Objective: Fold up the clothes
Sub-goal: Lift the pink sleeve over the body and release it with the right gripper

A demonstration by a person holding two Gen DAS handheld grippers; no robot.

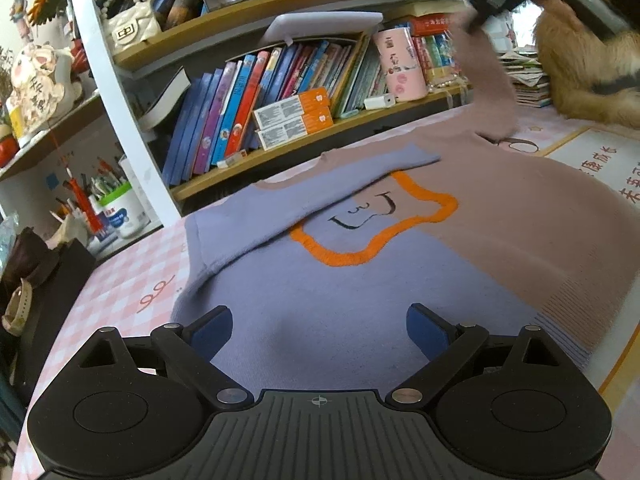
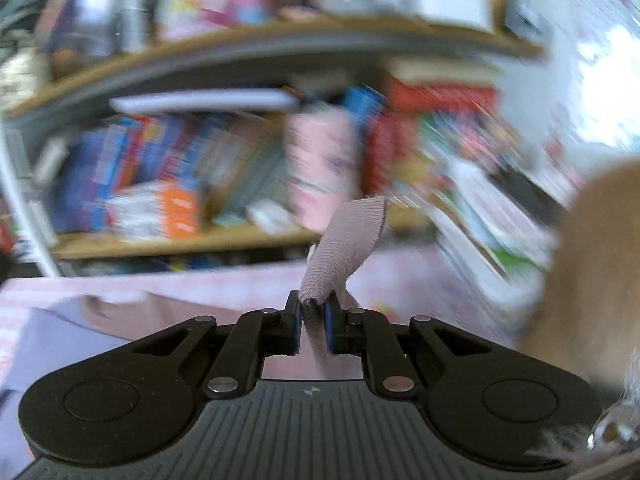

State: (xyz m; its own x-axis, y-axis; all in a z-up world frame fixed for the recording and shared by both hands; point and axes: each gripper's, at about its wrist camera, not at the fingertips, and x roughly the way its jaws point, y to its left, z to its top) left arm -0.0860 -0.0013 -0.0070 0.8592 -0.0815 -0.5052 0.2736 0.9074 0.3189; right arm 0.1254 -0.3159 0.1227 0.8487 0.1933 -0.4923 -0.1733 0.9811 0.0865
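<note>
A knitted sweater (image 1: 360, 280), half lavender-blue and half dusty pink with an orange-outlined motif, lies flat on the table. Its blue sleeve (image 1: 320, 188) is folded across the chest. My left gripper (image 1: 320, 330) is open and empty, just above the blue hem. My right gripper (image 2: 313, 320) is shut on the ribbed pink cuff (image 2: 348, 240). In the left wrist view it (image 1: 480, 12) holds the pink sleeve (image 1: 486, 80) lifted high at the far right. The right wrist view is motion-blurred.
A pink checked tablecloth (image 1: 120, 280) covers the table. Bookshelves full of books (image 1: 260, 100) stand right behind it. A black box with a watch (image 1: 20, 308) sits at the left edge. The person's furry tan sleeve (image 1: 592, 72) is at the upper right.
</note>
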